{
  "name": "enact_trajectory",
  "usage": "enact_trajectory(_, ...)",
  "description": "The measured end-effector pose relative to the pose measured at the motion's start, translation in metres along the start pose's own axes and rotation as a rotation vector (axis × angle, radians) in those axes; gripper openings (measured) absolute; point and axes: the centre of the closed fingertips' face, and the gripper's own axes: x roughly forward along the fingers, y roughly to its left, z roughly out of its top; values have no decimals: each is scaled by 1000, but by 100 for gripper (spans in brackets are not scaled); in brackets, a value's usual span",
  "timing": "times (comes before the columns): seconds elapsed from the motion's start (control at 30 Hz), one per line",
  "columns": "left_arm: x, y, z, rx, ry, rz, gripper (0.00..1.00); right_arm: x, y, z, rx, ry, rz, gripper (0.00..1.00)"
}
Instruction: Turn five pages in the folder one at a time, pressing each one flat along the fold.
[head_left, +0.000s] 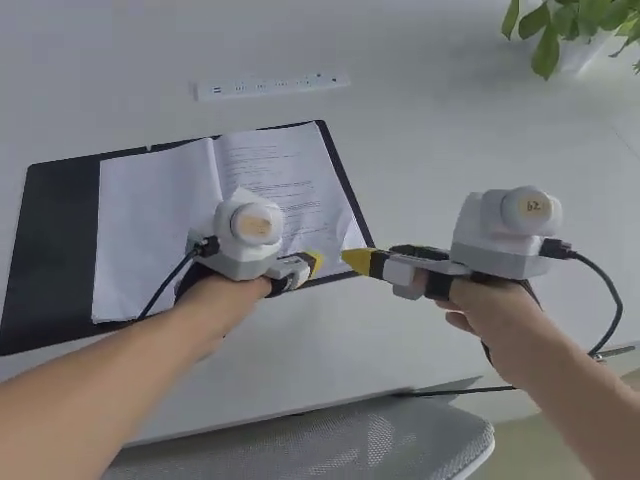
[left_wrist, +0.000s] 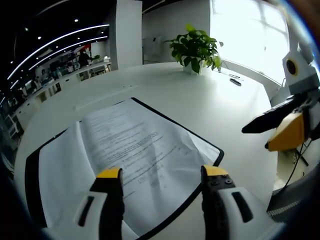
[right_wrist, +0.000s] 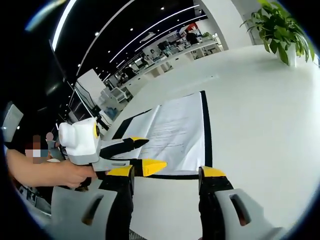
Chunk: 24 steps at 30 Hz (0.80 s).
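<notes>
Black folder (head_left: 45, 250) lies open; left gripper (head_left: 303, 266) and right gripper (head_left: 362, 262) hang released by its near-right corner: pinch only the top page (head_left: 300, 190) at its edge

Black folder (head_left: 45, 250) open flat on table — white printed pages (head_left: 200, 215) uppermost

Folder (head_left: 50, 250) is black. Pages (head_left: 270, 190) are white with fine grey lines of print (too small to read). Table (head_left: 450, 130) is plain white, and the power strip (head_left: 270, 86) is white too. Left gripper (left_wrist: 162, 172) has a white body, black jaws and yellow tips. Right gripper (right_wrist: 165, 172) has the same white, black and yellow. Cable (head_left: 592, 268) is black. Plant (head_left: 560, 25) has green leaves. Chair (head_left: 330, 445) is grey with a fine mesh weave.
</notes>
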Motion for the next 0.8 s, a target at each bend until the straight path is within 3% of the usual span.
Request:
enact_trajectory(0.23,19,-7,3,22,-24,2,60,6,-5,-2,-14,-8,0,49)
enact_trajectory(0.37,25,-6,-9,43,12,18,56,7,-9,-3,-16,-12,-4,48)
enact_trajectory(0.8,28,-10,-8,62,-53,5,44,10,-17,-7,-5,-37,-1,45)
